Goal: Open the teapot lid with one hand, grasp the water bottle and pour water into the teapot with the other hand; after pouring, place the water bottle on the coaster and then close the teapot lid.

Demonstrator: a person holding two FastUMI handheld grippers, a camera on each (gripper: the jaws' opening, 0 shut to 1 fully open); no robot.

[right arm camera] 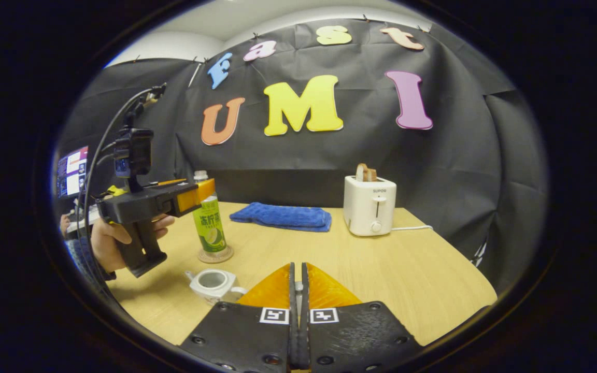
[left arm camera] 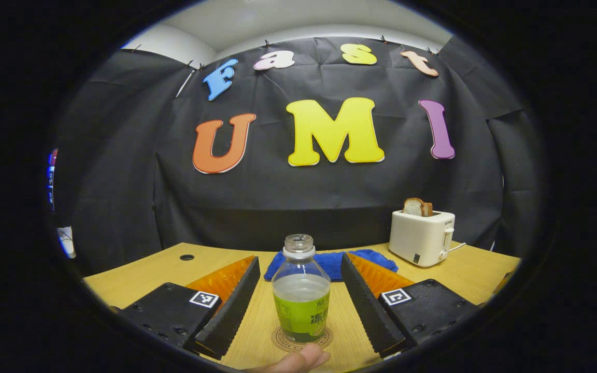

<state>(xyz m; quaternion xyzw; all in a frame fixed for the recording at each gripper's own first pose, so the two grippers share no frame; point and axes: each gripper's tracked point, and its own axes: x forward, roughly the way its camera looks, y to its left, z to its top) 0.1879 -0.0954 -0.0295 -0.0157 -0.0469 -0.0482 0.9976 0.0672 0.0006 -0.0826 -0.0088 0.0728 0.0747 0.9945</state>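
Water bottle [left arm camera: 301,295] upright on coaster [left arm camera: 284,343], left tongs [left arm camera: 301,303] apart around it, not touching, right tongs [right arm camera: 297,290] pressed together, teapot [right arm camera: 211,283] lidless on desk [right arm camera: 381,269]

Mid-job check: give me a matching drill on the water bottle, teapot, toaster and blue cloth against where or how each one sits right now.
Things:
1. water bottle
2. teapot
3. toaster
4. blue cloth

States:
A. holds bread in its slot
B. lid off, open on top
C. folded, lying near the back wall
D. uncapped, standing on the coaster

Pairs: 1-D, 2-B, 3-A, 4-C
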